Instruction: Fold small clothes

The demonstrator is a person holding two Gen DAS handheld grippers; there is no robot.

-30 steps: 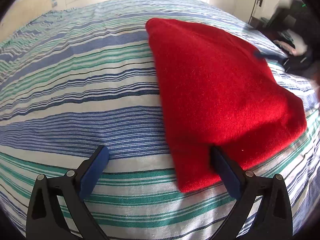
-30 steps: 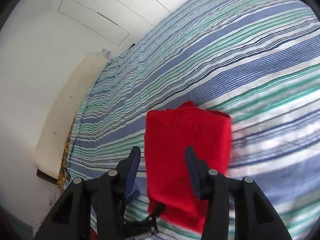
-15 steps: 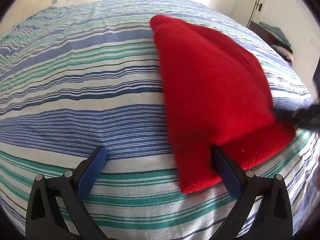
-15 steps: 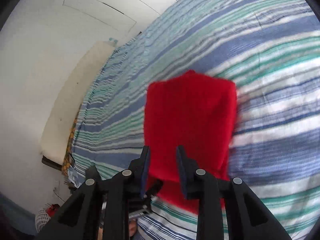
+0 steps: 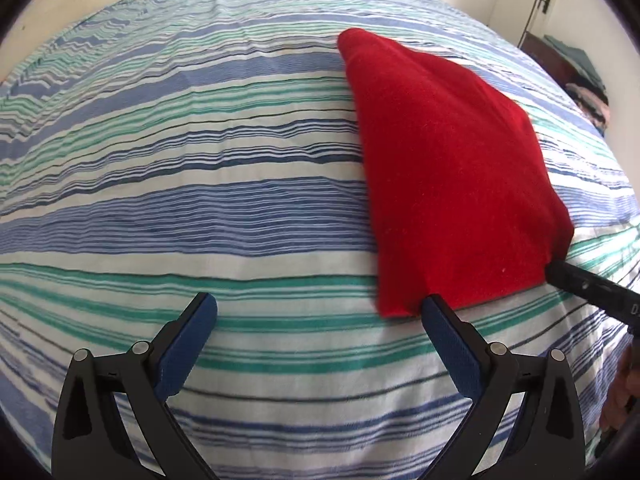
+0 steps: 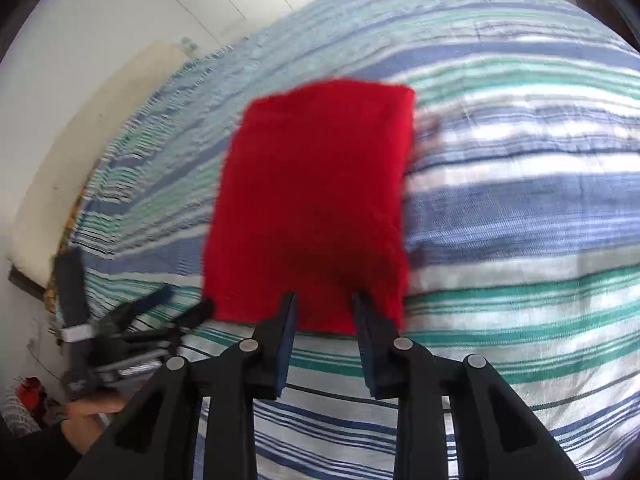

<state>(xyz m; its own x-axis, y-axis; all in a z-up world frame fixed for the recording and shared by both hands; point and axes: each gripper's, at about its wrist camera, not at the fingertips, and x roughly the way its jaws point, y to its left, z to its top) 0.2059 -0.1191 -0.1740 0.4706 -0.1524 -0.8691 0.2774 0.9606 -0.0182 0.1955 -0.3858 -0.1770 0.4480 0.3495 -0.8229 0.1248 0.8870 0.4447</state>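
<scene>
My left wrist view gives me the sharper picture: the folded red cloth (image 5: 452, 184) lies on the striped bedspread (image 5: 200, 200) in the right half of the frame, its near corner just touching the right-hand pad of my left gripper (image 5: 320, 312). That gripper's jaws stand wide apart with only bedspread between them. At the right edge of this frame I see the black tip of my right gripper (image 5: 588, 286) meeting the cloth's lower right corner, though from here I cannot tell how its jaws stand.

The right wrist view is blurred but answers that: the right gripper (image 6: 324, 300) has its jaws partly apart, with the cloth's (image 6: 316, 200) near edge sitting between the pads; I cannot tell whether they press on it. Only this view shows the left gripper (image 6: 176, 308) from outside, at lower left, with a hand (image 6: 86, 416) beneath it, and a cream headboard (image 6: 92, 148) along the left.
</scene>
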